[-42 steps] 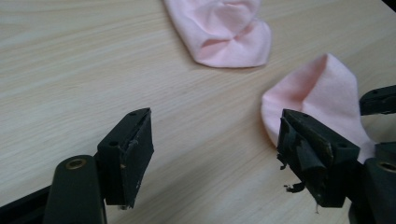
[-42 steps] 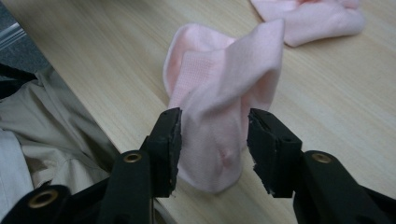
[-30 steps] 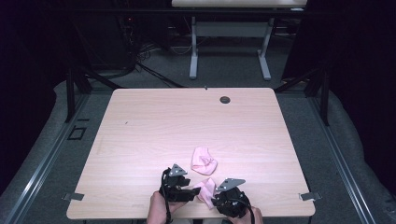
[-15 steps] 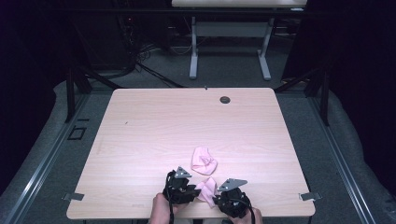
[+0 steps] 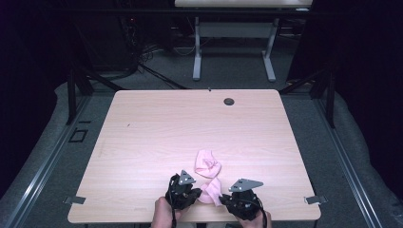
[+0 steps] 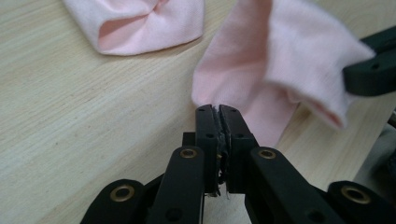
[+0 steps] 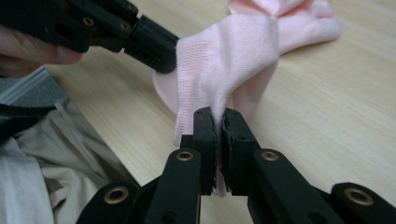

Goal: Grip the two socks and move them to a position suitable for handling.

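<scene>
While both grippers sit at the table's (image 5: pixel 142 123) near edge, I note each clamped on the same pink sock (image 5: pixel 210 191). The left gripper (image 6: pixel 217 108) has just finished closing, and its jaws now pinch the fabric's lower edge; the right gripper (image 7: pixel 218 113) grasps a fold of the cuff. In the high view the left gripper (image 5: pixel 187 189) holds the sock from nine o'clock and the right gripper (image 5: pixel 236 197) from four o'clock. A second pink sock (image 5: pixel 207 163), bunched, lies at twelve o'clock of the held one, just beside it.

Risk assessment: the left bite looks shallow, at the very hem, so I judge that spreading the hands could pull the fabric free. The sock is twisted between the jaws; tension may tighten the twist rather than flatten it. Dragging could also disturb the bunched sock.
</scene>
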Demonstrator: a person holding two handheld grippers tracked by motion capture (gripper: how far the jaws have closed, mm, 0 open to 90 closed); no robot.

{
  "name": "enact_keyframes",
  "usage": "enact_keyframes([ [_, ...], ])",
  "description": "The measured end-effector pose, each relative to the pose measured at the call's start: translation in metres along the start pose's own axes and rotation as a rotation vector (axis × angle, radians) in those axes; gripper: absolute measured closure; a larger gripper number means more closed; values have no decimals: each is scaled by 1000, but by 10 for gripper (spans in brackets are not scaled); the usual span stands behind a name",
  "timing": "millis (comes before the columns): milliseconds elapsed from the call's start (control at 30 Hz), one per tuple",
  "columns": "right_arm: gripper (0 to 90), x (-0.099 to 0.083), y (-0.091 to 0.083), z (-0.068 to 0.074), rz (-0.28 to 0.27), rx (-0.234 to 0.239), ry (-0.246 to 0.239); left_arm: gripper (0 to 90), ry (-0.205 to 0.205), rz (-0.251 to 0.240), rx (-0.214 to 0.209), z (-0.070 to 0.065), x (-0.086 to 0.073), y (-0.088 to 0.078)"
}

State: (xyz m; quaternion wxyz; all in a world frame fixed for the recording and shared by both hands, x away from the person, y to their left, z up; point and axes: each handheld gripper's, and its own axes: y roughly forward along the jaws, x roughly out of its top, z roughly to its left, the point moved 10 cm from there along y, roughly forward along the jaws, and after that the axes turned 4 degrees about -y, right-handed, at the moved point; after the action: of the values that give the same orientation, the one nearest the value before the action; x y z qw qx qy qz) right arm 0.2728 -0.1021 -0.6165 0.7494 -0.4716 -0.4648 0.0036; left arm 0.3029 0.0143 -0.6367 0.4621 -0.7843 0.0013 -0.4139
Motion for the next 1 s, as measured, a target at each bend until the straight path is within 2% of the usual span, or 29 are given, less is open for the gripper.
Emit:
enact_keyframes([
  [200, 846, 5, -16, -19, -35, 0, 63, 875, -4, -2, -25, 4, -1, -11],
  [333, 843, 1, -19, -29, -29, 2, 110, 875, -8, 0, -45, 4, -2, -17],
  [400, 842, -2, -18, -36, -19, -11, 139, 875, -12, 3, -53, 4, -1, -18],
  [533, 830, -14, -11, -52, 45, -67, 161, 874, -13, 12, -63, 5, -2, -17],
  [600, 794, -22, -3, -59, 88, -91, 161, 874, -15, 19, -65, 6, -2, -14],
  [667, 692, -24, 0, -61, 101, -118, 141, 874, -19, 20, -64, 6, -2, -13],
  [767, 584, -15, -10, -60, 61, -153, 66, 874, -18, 17, -66, 7, -2, -13],
  [800, 575, -9, -13, -55, 30, -148, 44, 873, -18, 17, -67, 7, -2, -13],
  [833, 565, -6, -16, -51, 23, -146, -2, 873, -16, 16, -66, 7, -2, -13],
  [900, 559, -1, -16, -42, 39, -137, -71, 873, -23, 14, -66, 7, -2, -12],
  [1000, 560, -3, -2, -34, 113, -131, -163, 873, -23, 16, -67, 8, -2, -11],
])
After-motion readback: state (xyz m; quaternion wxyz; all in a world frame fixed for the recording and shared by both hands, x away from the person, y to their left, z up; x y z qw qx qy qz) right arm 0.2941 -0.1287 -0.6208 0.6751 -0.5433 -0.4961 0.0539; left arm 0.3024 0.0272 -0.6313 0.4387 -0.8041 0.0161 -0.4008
